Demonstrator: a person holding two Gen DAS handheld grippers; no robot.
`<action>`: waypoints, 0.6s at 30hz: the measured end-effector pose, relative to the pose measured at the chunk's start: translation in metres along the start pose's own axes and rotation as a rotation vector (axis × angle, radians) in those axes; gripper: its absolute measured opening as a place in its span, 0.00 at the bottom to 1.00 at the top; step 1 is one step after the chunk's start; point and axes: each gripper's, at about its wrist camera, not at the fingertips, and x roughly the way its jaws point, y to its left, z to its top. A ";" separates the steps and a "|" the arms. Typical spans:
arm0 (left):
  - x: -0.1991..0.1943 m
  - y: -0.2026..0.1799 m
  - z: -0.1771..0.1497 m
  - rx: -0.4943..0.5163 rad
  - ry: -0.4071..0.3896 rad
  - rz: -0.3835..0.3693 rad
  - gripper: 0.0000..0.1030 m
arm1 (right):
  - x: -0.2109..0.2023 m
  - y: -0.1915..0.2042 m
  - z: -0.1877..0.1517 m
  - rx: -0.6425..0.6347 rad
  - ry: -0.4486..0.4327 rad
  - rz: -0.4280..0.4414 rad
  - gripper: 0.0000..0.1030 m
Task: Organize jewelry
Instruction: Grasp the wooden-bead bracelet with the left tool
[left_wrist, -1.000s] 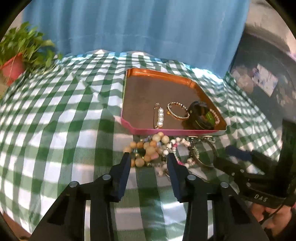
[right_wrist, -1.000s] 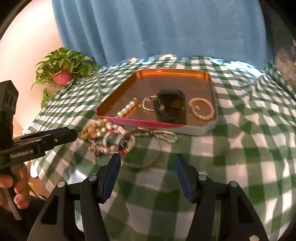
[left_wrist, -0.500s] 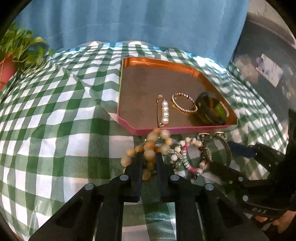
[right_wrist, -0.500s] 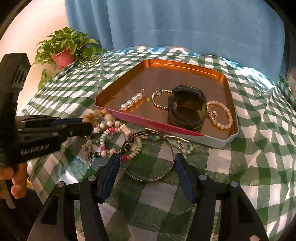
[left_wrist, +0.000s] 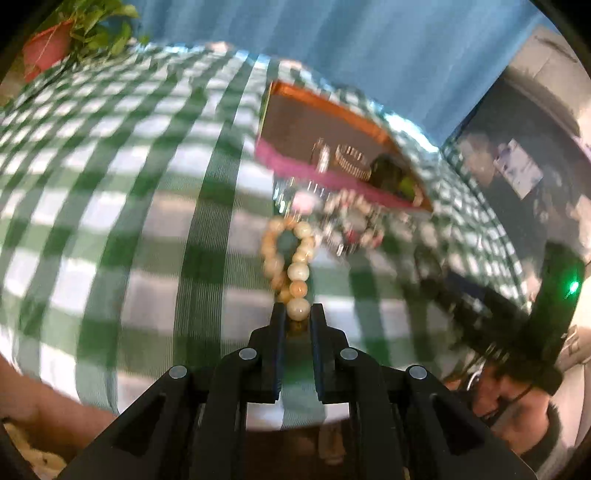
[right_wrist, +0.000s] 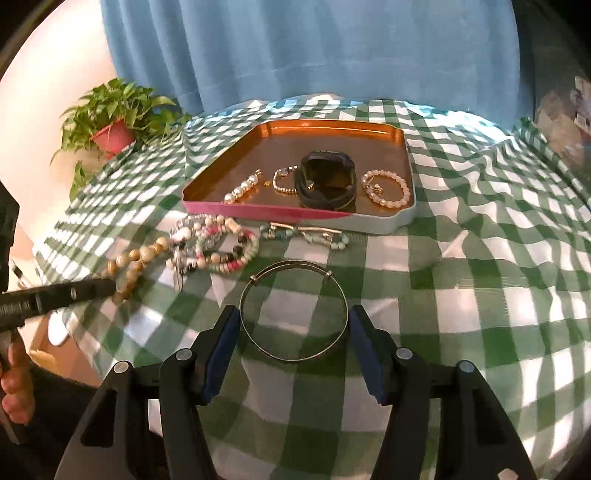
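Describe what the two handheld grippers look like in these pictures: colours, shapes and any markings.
Both the left gripper and the right gripper are black, with angular linkage arms joined by round silver rivets. Each has two flat fingers faced with dark blue pads. The left gripper's body carries white lettering, too small to read in full. A green light glows on the right gripper's body. Bare hands show; no sleeves are visible.

Only partial white lettering showed on left gripper (right_wrist: 107, 286) body, too cut off & blurry to read.
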 end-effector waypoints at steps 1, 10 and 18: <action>-0.001 0.001 0.000 -0.001 -0.006 0.007 0.14 | 0.001 0.002 0.000 -0.013 0.001 -0.012 0.54; 0.013 -0.003 0.020 0.023 -0.033 0.038 0.17 | 0.011 0.007 -0.001 -0.068 0.004 -0.065 0.56; 0.012 -0.019 0.017 0.119 -0.042 0.110 0.13 | 0.011 0.007 -0.001 -0.069 0.003 -0.060 0.56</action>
